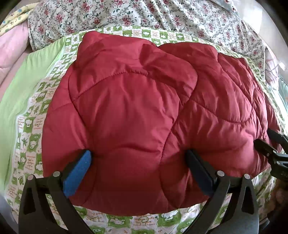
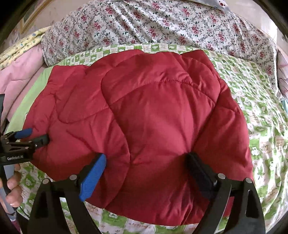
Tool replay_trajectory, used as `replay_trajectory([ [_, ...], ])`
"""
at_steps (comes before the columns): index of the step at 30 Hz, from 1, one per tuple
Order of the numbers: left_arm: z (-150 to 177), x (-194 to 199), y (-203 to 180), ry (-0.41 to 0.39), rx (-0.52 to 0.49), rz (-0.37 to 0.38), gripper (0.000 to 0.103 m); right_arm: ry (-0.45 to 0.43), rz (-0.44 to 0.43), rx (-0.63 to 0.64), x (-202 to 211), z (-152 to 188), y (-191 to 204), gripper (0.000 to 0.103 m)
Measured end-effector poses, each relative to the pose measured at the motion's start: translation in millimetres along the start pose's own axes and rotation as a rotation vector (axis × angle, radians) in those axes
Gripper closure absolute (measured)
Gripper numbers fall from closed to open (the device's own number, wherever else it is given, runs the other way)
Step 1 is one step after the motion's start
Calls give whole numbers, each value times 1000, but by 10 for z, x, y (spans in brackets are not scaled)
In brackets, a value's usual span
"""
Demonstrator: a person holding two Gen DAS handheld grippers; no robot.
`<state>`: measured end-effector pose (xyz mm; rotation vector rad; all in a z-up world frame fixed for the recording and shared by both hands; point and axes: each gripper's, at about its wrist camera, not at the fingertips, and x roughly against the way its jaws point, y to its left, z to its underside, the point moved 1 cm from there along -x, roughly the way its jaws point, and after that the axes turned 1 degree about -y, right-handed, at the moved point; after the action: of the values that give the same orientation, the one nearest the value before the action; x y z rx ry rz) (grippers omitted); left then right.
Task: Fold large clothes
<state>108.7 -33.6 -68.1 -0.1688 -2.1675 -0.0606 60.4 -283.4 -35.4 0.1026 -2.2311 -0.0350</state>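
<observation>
Jacket [image 1: 144, 117] folded on sheet [image 1: 32, 129].

Bed [image 1: 12, 75]: green patterned sheet [image 1: 36, 100], floral quilt [image 1: 162, 16], red padded jacket [image 1: 136, 111] on sheet.

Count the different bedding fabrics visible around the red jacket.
4: green checked sheet under the jacket, floral cover behind, pink quilt and yellow patterned cloth far left. More may be hidden.

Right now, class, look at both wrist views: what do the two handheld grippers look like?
Each gripper, left gripper and right gripper, has curved black arms with silver pivot pins, one blue-padded finger and one black. The left gripper's body carries white "GenRobot.AI" lettering above a grey handle.
</observation>
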Motion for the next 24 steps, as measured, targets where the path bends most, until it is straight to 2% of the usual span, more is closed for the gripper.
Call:
replay_trajectory([
  [7, 1, 66, 9, -4, -8, -8, 0, -3, -1, -2, -5, 15, -3, 10],
  [11, 47, 270, -29, -30, -35, -11, 0, -2, -4, -8, -4, 17, -10, 10],
  [16, 75, 63, -38, 4, -49, -13, 0, 7, -6, -12, 1, 1, -25, 9],
  [24, 76, 66, -56, 3, -63, -22, 0, -19, -14, -46, 274, 54, -7, 10],
])
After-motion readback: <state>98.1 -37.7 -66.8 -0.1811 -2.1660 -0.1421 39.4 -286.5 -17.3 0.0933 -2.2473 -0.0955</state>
